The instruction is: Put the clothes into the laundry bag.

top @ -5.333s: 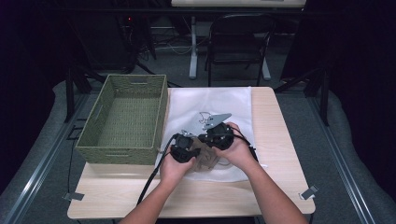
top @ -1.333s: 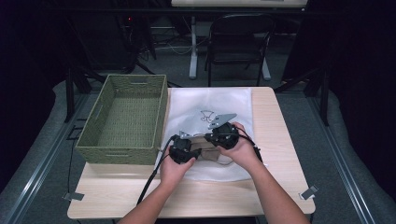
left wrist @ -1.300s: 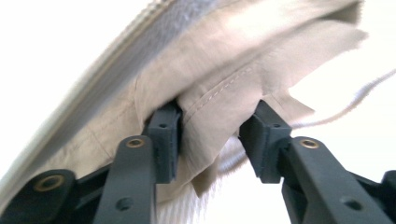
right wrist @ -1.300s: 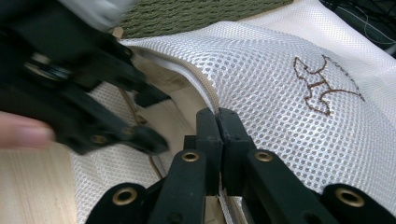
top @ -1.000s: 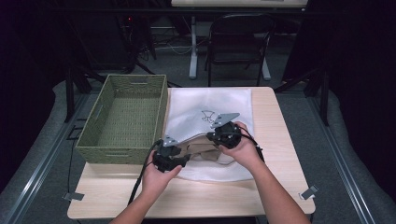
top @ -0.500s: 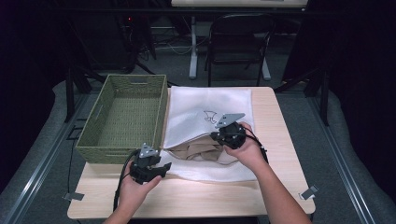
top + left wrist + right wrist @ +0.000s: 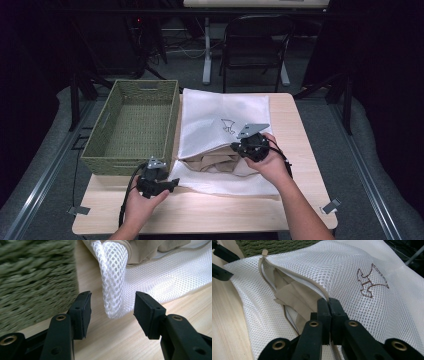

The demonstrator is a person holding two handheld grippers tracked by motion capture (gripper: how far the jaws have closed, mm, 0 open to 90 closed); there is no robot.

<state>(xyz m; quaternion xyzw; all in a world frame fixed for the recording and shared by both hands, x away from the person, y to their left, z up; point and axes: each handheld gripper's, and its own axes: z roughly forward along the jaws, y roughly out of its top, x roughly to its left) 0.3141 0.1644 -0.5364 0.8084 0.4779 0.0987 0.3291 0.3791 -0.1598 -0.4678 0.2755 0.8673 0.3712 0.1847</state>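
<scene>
A white mesh laundry bag lies flat on the table, its zip open along the near side. A beige garment shows inside the gap. My right gripper is shut on the upper edge of the zip opening and holds it lifted. My left gripper stands open at the bag's near left corner. In the left gripper view that mesh corner hangs between the pads without touching them. Its jaws have just been opening.
A green woven basket stands empty at the left, close beside the bag and my left gripper. Bare wooden table runs along the near edge. A folding chair stands beyond the far edge.
My left gripper has left the middle of the bag's opening and travelled left and toward the person, to the bag's corner. The zip gap is wider. The right gripper has stayed put.
</scene>
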